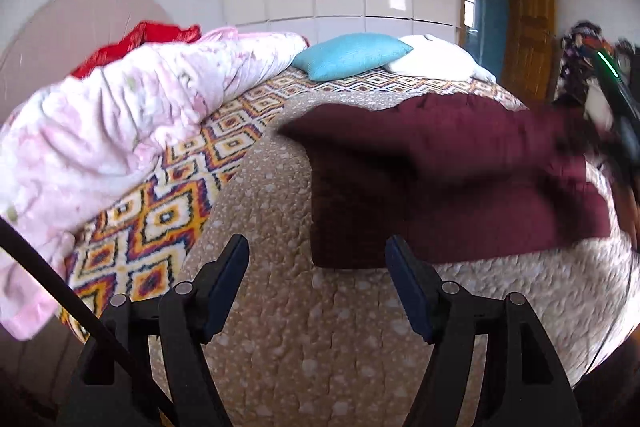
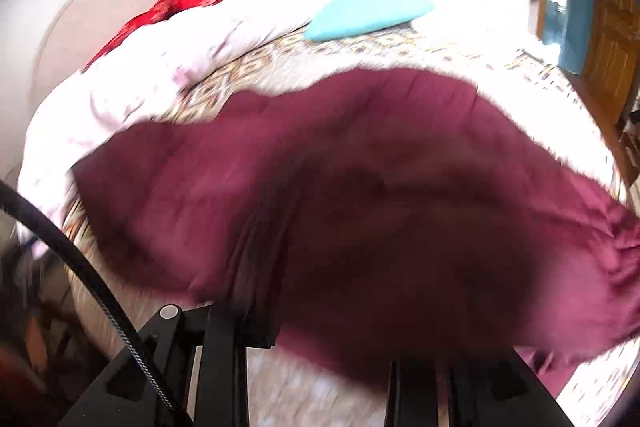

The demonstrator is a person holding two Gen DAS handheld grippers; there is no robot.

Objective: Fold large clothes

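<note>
A large maroon garment [image 1: 448, 171] lies partly folded on the beige speckled bedspread [image 1: 280, 307]. My left gripper [image 1: 316, 259] is open and empty, just short of the garment's near left corner. In the right wrist view the maroon garment [image 2: 360, 207] fills the middle, blurred, and drapes over my right gripper [image 2: 320, 339]. Its fingertips are hidden under the cloth, so I cannot tell how the jaws stand. The right gripper also shows at the far right of the left wrist view [image 1: 616, 115], blurred, at the garment's edge.
A pink floral quilt [image 1: 120, 123] with red cloth [image 1: 136, 43] behind it is heaped at the left. A teal pillow [image 1: 352, 55] and a white pillow [image 1: 436, 63] lie at the head. A patterned blanket [image 1: 160, 211] lies under the quilt. A wooden door [image 1: 528, 31] stands at the right.
</note>
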